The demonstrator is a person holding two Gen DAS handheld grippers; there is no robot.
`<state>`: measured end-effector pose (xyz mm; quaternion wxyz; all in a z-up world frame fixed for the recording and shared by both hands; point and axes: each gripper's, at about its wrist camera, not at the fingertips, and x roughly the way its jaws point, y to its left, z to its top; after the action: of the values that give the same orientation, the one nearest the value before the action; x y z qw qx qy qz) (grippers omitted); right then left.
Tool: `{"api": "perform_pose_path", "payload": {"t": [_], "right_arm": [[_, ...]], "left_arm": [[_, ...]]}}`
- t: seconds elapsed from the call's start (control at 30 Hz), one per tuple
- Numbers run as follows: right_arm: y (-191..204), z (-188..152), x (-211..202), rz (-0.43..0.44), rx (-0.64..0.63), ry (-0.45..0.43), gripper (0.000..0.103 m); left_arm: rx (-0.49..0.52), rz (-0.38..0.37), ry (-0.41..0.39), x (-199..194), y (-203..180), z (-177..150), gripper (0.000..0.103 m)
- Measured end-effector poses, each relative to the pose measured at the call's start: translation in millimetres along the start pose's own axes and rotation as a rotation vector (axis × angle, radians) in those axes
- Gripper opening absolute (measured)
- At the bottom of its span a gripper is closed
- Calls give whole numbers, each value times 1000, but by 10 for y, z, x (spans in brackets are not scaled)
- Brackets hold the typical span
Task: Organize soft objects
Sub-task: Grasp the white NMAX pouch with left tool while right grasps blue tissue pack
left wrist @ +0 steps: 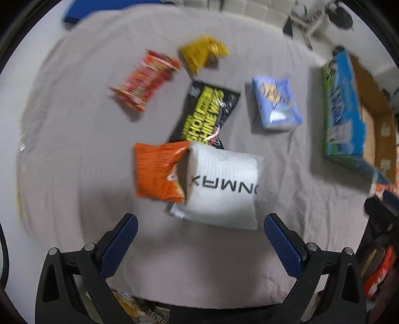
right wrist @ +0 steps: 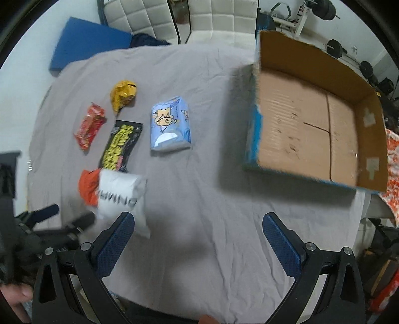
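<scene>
Soft packets lie on a grey sheet (left wrist: 74, 154). A white pouch (left wrist: 224, 187) partly covers an orange bag (left wrist: 157, 172) and the end of a black and yellow packet (left wrist: 207, 114). A red packet (left wrist: 147, 79), a yellow bag (left wrist: 202, 52) and a light blue tissue pack (left wrist: 275, 104) lie farther back. My left gripper (left wrist: 199, 239) is open and empty, just short of the white pouch. My right gripper (right wrist: 198, 236) is open and empty over bare sheet, with the white pouch (right wrist: 119, 199) at its left finger. The open cardboard box (right wrist: 311, 119) is to the right.
A blue mat (right wrist: 84, 42) lies at the far left edge of the sheet. A padded white headboard (right wrist: 154, 20) is behind it. Gym weights (right wrist: 336, 48) stand at the back right. Orange patterned cloth (right wrist: 392, 162) lies beside the box.
</scene>
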<state>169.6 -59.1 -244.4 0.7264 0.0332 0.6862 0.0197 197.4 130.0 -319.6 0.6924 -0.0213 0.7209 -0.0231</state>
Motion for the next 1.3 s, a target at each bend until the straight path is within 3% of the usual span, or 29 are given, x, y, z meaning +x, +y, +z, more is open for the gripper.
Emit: {"api": "perform_pose_path", "payload": {"t": [0.17, 0.3, 0.4, 0.53, 0.8, 1.0, 1.23, 1.3], "right_arm": [[107, 343, 333, -13, -4, 45, 103], [166, 530, 570, -29, -2, 74, 103], [196, 617, 679, -29, 4, 88, 103], [299, 767, 848, -21, 6, 95, 103], [541, 1170, 1316, -33, 19, 147, 103], [623, 1278, 1654, -45, 20, 215, 103], [584, 1337, 1854, -67, 46, 267, 85], [576, 1347, 1867, -77, 44, 268, 83]], "left_arm": [[68, -5, 102, 575, -157, 139, 103], [59, -51, 152, 910, -203, 201, 103], [48, -107, 139, 941, -204, 228, 83], [34, -83, 98, 806, -153, 281, 77], [-42, -86, 83, 682, 131, 482, 77], [-50, -82, 107, 718, 62, 537, 83], [-58, -83, 130, 956, 31, 438, 84], [-45, -62, 127, 986, -26, 454, 84]]}}
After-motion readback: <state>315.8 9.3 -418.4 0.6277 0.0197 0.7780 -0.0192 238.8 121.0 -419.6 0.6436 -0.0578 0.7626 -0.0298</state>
